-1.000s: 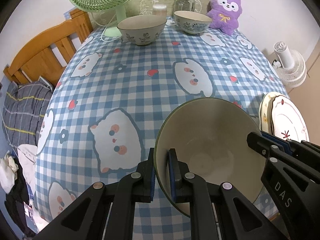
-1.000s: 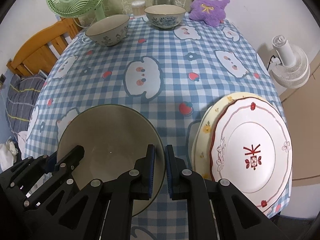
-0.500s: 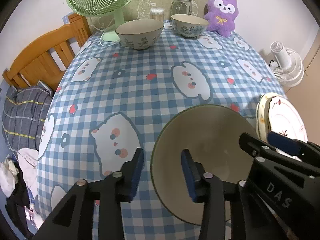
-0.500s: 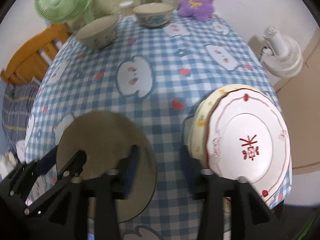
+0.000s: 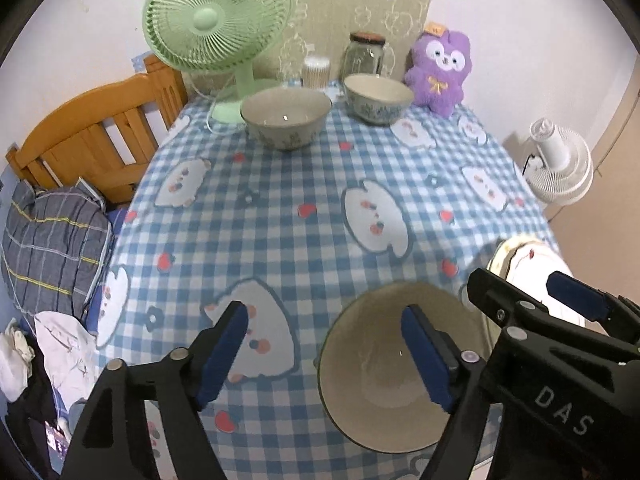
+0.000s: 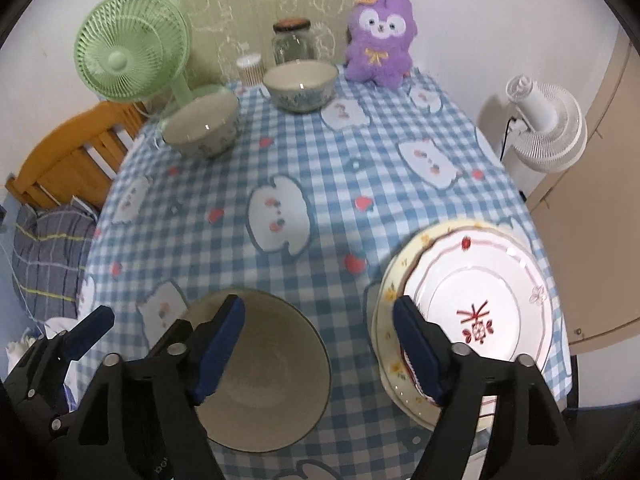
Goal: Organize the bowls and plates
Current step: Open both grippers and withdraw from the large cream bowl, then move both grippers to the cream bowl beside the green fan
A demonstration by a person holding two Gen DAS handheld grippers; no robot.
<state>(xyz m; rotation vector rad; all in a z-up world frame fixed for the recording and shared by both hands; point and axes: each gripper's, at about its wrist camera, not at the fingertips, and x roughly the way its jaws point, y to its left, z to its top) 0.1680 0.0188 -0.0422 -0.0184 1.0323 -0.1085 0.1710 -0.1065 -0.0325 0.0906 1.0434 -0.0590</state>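
Note:
A large cream bowl with a dark rim [image 5: 384, 376] [image 6: 264, 376] sits on the checked tablecloth near the front edge. My left gripper [image 5: 326, 352] is open above its left rim, holding nothing. My right gripper [image 6: 318, 350] is open above the gap between the bowl and a stack of plates [image 6: 476, 312], also seen in the left wrist view [image 5: 520, 256]. A patterned bowl [image 5: 285, 122] [image 6: 202, 128] and a blue floral bowl [image 5: 378, 98] [image 6: 300, 84] stand at the far end.
A green fan [image 5: 218, 24], a glass jar [image 5: 366, 56], a small container [image 5: 316, 72] and a purple plush toy [image 5: 440, 72] line the back of the table. A white fan [image 6: 544, 128] stands off the right side, a wooden bed frame [image 5: 92, 140] on the left.
Both grippers opened and let go of the large bowl's rim, then rose and pulled back. The bowl now rests on the cloth.

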